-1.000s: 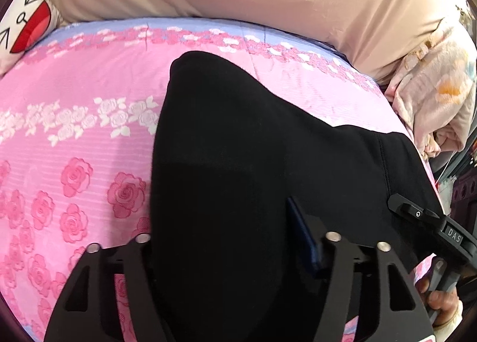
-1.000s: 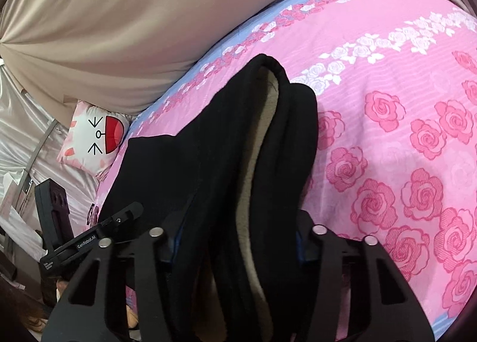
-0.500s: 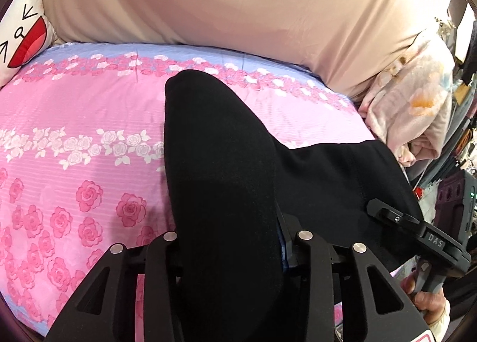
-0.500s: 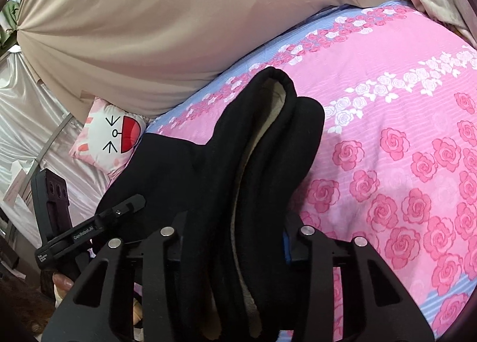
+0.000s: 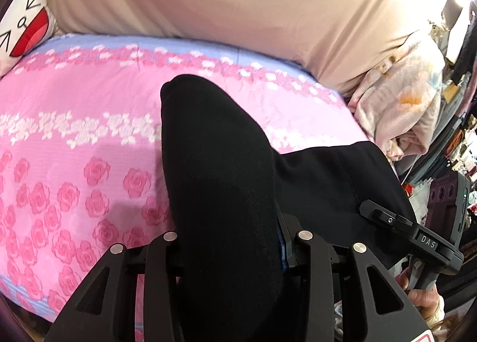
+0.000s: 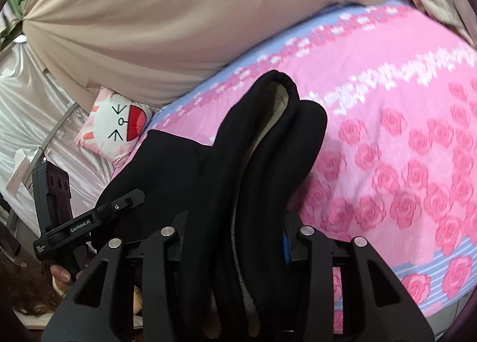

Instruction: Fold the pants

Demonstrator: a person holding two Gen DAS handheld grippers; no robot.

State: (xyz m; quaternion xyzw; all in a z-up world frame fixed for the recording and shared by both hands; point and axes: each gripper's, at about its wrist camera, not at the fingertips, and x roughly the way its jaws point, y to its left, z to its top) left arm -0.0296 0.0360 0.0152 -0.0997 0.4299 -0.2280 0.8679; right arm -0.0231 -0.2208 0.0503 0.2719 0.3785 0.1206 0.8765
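Both hand-held grippers were clamped on the black pants, held up over a pink rose-print bed.

At the bottom of the left wrist view, the left gripper (image 5: 229, 255) had just closed its jaws on a thick fold of the pants (image 5: 217, 181), which rose up the middle of the frame; to the lower right the cloth stretched toward the right gripper (image 5: 417, 240), with a hand (image 5: 423, 300) under it at the edge. In the right wrist view the right gripper (image 6: 235, 240) had likewise just closed on bunched layers of pants (image 6: 262, 169) showing a pale lining, with the left gripper (image 6: 89, 222) at lower left. Beyond lay the bedsheet (image 5: 74, 139), then a cat-face pillow (image 6: 119, 124) at mid left and a beige curtain (image 6: 167, 20) across the top.
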